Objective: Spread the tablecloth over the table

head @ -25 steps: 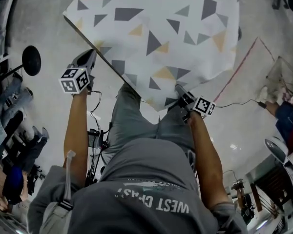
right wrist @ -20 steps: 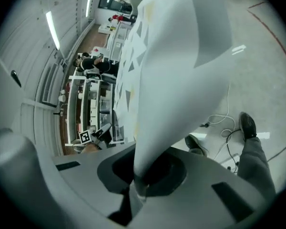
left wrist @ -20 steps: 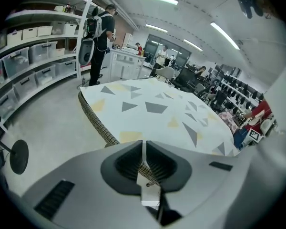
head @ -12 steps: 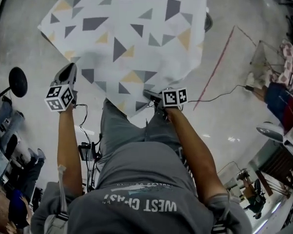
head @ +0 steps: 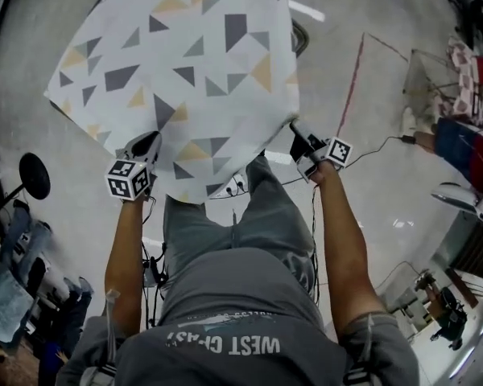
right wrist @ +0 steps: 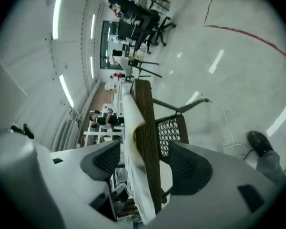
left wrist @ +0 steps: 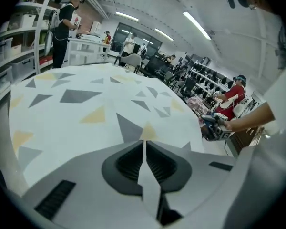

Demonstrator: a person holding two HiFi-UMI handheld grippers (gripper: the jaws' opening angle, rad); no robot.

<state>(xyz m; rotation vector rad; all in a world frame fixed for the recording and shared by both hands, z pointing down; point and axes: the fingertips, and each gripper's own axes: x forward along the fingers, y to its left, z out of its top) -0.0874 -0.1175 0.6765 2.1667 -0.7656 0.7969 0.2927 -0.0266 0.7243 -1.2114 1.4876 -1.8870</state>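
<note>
Floor [head: 386,103]: pale, glossy.
Head view: tablecloth [head: 185,71] hides the bench top.
Left hand-held gripper [left wrist: 144,146]: pinches the tablecloth edge.
Right hand-held gripper [right wrist: 145,166]: jaws just opened wide; only its own view shows the brown bench [right wrist: 145,123] edge and the cloth between them.

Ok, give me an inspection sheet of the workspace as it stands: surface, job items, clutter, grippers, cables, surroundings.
Surface: wooden-edged table, top under the cloth; only its brown edge shows.
Job's things: white tablecloth with grey and yellow triangles, lying flat over the table.
Clutter: nothing seen on the cloth.
Grippers: left gripper shut on a fold of the tablecloth. Right gripper open, its jaws having just been opening; the cloth-covered table edge stands between them, pads not pressing on it.
Cables: thin black cable on the floor, right of the right gripper.
Surroundings: pale floor with a red line; black round stand base at left.
</note>
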